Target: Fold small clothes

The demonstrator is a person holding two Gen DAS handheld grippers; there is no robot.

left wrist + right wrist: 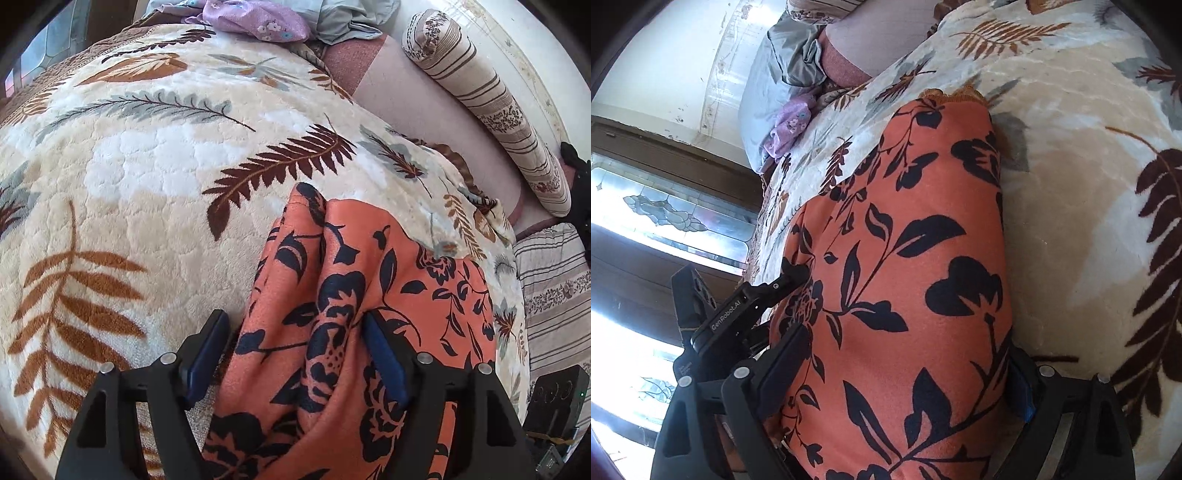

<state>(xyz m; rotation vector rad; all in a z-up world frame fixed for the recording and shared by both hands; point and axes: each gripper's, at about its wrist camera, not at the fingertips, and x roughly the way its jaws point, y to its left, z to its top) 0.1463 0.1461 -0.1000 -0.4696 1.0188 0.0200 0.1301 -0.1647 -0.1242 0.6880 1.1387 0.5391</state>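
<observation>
An orange garment (369,288) with a dark floral print lies bunched on the cream leaf-patterned blanket (147,166). My left gripper (295,332) is open, its blue pads wide apart. A raised fold of the garment runs between them; the left pad is clear of the cloth and the right pad (384,358) lies against it. In the right wrist view the same garment (905,240) fills the space between the wide-spread fingers of my right gripper (905,369), which is open low over it. The left gripper's black housing (738,314) reaches the cloth's left edge there.
A purple flowered garment (255,18) and a grey-blue cloth (347,18) lie at the far end of the bed. A striped bolster (491,99) rests on the pink sheet (424,110) to the right. A stained-glass window (665,210) is beyond the bed's edge.
</observation>
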